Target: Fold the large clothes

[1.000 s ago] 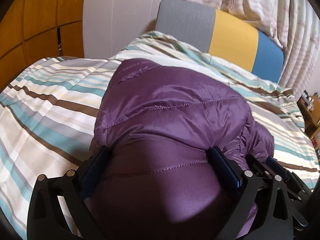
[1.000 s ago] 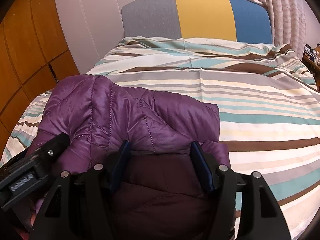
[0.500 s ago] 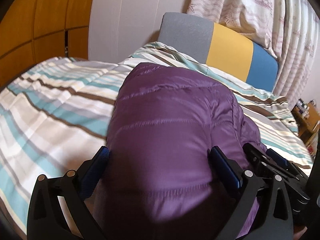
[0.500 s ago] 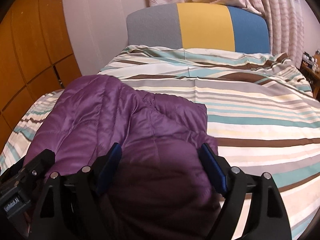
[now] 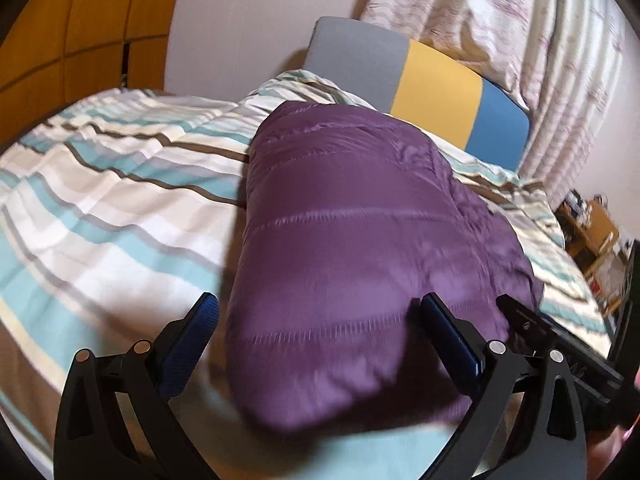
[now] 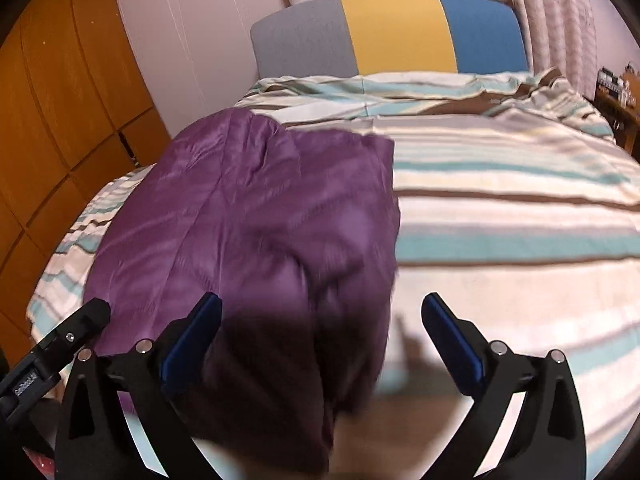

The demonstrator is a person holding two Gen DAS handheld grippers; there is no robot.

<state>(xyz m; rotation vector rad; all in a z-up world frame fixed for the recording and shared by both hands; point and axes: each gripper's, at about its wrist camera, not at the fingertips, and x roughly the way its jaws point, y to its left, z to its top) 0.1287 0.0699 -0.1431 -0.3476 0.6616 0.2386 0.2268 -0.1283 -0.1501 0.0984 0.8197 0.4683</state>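
One purple jacket (image 5: 360,248) lies folded on one striped bed (image 5: 100,208), toward its left side as the right wrist view shows it, near the wood panelling (image 6: 60,120). There are two grippers. The left gripper (image 5: 320,320) points down over the jacket's near end, jaws wide; the jacket lies between its fingers, but no pad presses on it. The right gripper (image 6: 320,320) points down likewise, its jaws opening, wide apart, with the jacket's right edge between them and not gripped. One headboard (image 6: 400,36) has three panels: grey, yellow, blue. White lettering on the left gripper's body is too blurred to read.
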